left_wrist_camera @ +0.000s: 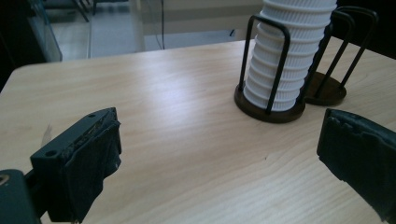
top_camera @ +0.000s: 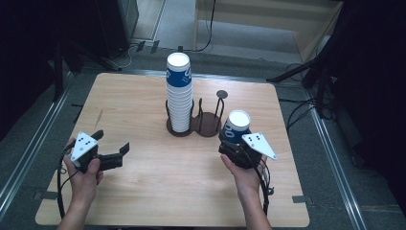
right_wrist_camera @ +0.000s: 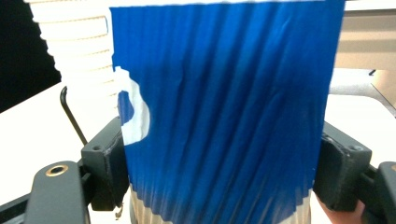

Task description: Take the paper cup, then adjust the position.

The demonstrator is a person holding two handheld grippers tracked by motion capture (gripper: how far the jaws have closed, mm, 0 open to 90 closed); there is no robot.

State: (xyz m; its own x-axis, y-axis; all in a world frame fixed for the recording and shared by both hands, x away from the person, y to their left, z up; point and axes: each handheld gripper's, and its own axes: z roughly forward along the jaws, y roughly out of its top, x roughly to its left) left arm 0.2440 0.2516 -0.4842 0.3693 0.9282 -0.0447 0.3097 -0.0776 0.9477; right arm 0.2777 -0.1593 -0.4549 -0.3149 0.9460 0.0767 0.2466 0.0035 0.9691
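bare table in front — cup stack and wire holder block mid-table.

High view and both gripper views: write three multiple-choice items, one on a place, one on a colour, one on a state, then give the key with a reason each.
1. Where does the cup stack stand?
A. in the left ring of the black wire holder
B. flat on the table's front edge
C. in the left gripper

2. What colour is the sleeve of the held cup?
A. red
B. blue
C. green

3. How is the left gripper?
A. shut on a cup
B. shut on the holder
C. open, nothing between its fingers

Key: A, the wire loops stand around the stack's base; B, a blue ribbed sleeve sits in the right gripper; C, bare table shows between its fingers.
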